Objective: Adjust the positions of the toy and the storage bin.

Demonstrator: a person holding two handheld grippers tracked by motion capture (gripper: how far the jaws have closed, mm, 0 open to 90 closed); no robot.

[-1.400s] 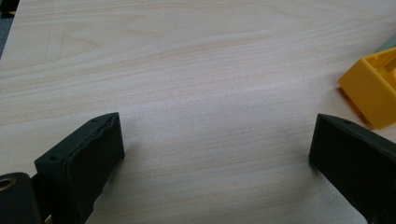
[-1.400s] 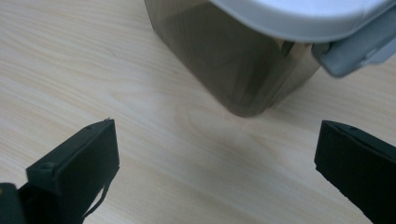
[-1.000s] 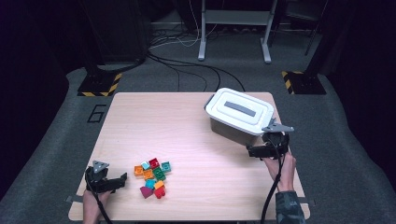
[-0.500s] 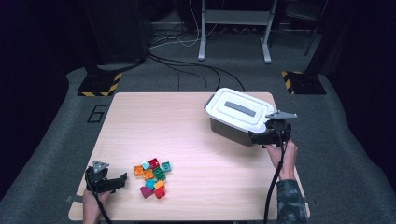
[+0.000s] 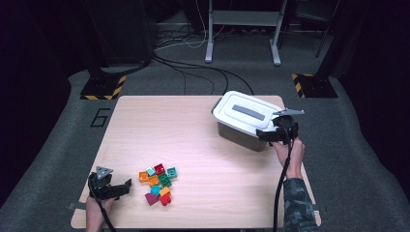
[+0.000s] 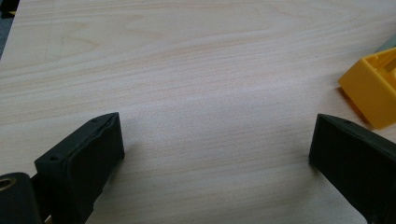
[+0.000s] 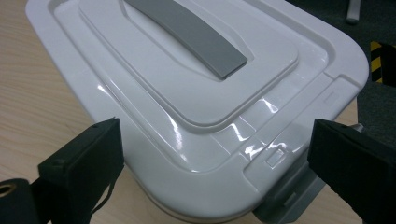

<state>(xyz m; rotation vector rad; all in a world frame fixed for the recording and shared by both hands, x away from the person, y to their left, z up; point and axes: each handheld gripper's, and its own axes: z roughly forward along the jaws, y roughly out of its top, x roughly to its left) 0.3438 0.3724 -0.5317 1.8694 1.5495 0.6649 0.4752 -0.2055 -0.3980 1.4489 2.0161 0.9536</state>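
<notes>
Item: white lidded box (image 7: 196, 107), dead ahead of our right tongs (image 7: 212, 154), its latch corner nearest; their jaws have just been closing a little, still apart with nothing pinched; left tongs (image 6: 215, 154) apart.

Glossy white plastic box lid (image 7: 196, 93) with matt grey handle (image 7: 187, 32); pale, smooth wood-grain table (image 6: 187, 70).

The storage box (image 5: 246, 118) at the far right is white with a grey handle strip; the near-left toy bricks (image 5: 157, 182) are orange, green, red, yellow, magenta; the desk (image 5: 159, 130) is pale wood.

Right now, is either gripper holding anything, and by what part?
Nothing held. Right gripper jaws open around the white box's lid corner, just started closing; left gripper open over bare table.
</notes>
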